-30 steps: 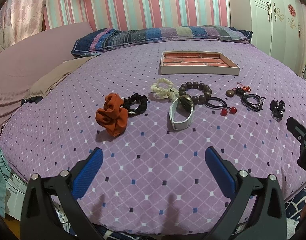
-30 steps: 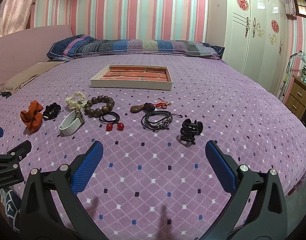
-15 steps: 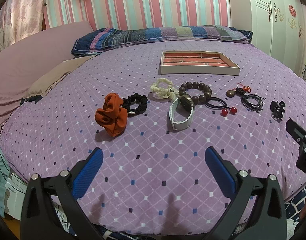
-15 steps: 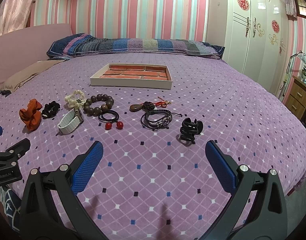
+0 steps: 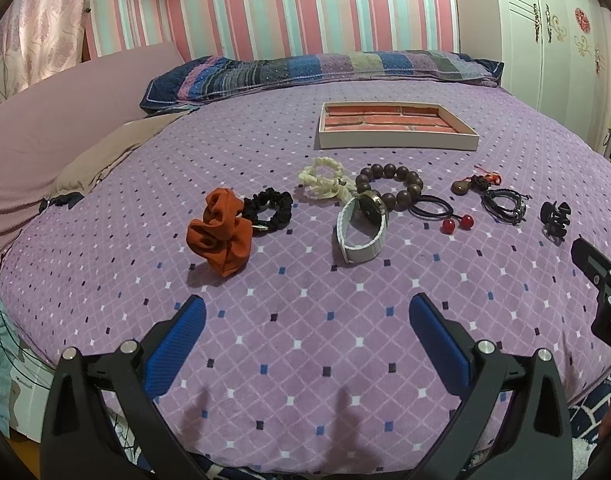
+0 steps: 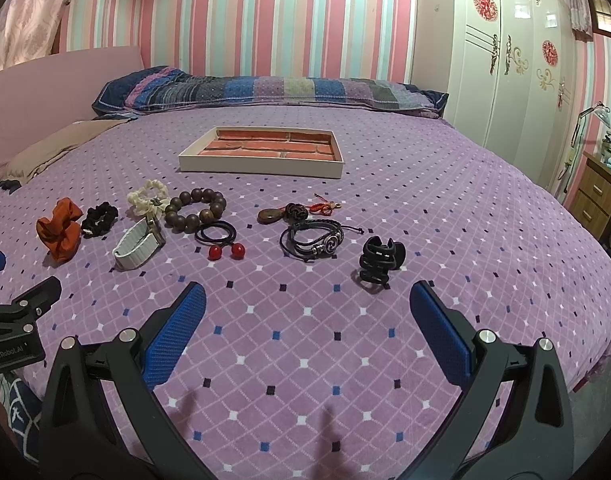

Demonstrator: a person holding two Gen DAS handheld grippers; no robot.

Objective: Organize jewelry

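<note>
1. Only legible writing: "GenRobot.AI" in pale letters on the black body of the left gripper (image 6: 19,312), seen at the left edge of the right wrist view.
2. Left gripper (image 5: 307,320): jaws spread wide, nothing between them; two fingers with blue textured pads (image 5: 439,340) on black frames with silver screws.
3. Right gripper (image 6: 307,316): same build, jaws spread wide, holding nothing.
4. Both hover over the near edge of a bed (image 5: 305,380) with a purple fuzzy cover, diamond grid with white, blue and dark squares.
5. Jewelry lies in a loose row ahead of both grippers, all on the cover, none in the tray.
6. Three fabric scrunchies: one orange scrunchie (image 5: 221,236), ruffled, ahead-left of the left gripper; one black scrunchie (image 5: 269,210) touching it; one cream scrunchie (image 5: 323,180) further ahead.
7. One watch (image 5: 361,226), white ribbed band, dark round face, straight ahead of the left gripper.
8. One wooden bead bracelet (image 5: 389,186), round dark-brown beads, touching the watch.
9. One black hair tie (image 6: 217,234) with two glossy red balls.
10. One brown teardrop pendant (image 6: 271,215) with a black knot and red cord.
11. One black cord bracelet (image 6: 313,238), silver swirl charm.
12. One black claw clip (image 6: 379,260), plastic, nearest the right gripper, just ahead between its fingers.
13. One shallow rectangular tray (image 6: 261,166), cream walls, red brick-pattern floor, beyond the row.
</note>
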